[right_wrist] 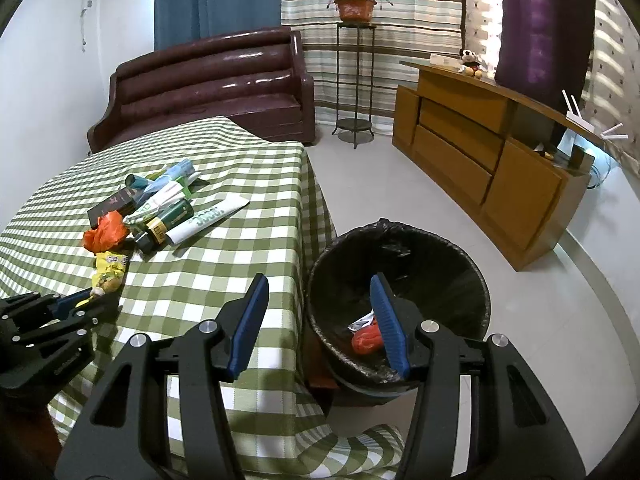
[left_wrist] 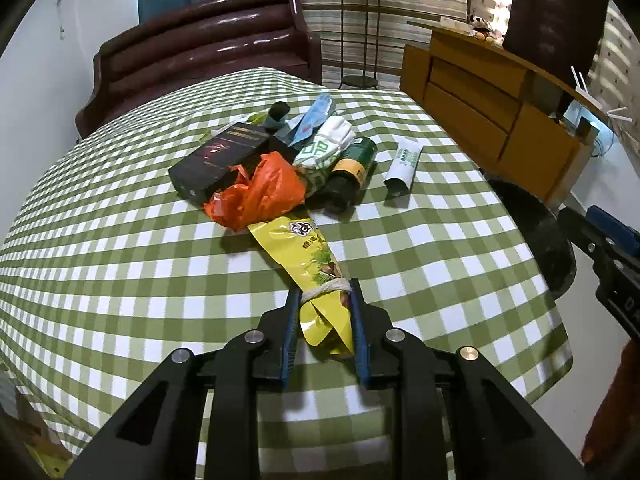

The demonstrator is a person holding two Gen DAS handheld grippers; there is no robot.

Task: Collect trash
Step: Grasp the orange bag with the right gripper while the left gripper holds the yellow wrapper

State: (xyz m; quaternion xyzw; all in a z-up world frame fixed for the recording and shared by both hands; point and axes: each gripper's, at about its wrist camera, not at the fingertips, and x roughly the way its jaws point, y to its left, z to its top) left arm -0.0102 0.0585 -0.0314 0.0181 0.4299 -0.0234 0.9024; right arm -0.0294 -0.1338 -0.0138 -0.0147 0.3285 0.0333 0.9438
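A green-and-white checked cloth covers the counter (left_wrist: pixel 120 264), with a dark red sofa (right_wrist: pixel 208 84) behind it and a wooden cabinet (right_wrist: pixel 480 160) along the right wall. Near the counter's middle lies a heap of trash: a black box (left_wrist: pixel 218 160), a crumpled orange plastic bag (left_wrist: pixel 260 192), a dark green bottle (left_wrist: pixel 352 172) on its side, a white-and-green packet (left_wrist: pixel 324 148) and, just apart to the right, a white tube (left_wrist: pixel 402 166).

The left hand-held gripper (left_wrist: pixel 325 296) is pinching a yellow snack bag (left_wrist: pixel 308 256) at its string-tied neck; the bag's far end reaches toward the orange bag and lies on the cloth.

The right hand-held gripper (right_wrist: pixel 316 316) is spread wide and holds nothing, hovering over the counter's edge and a black-lined trash bin (right_wrist: pixel 400 264) on the floor beside the counter. Inside the bin lie a red scrap (right_wrist: pixel 366 340) and a silvery wrapper (right_wrist: pixel 362 322).
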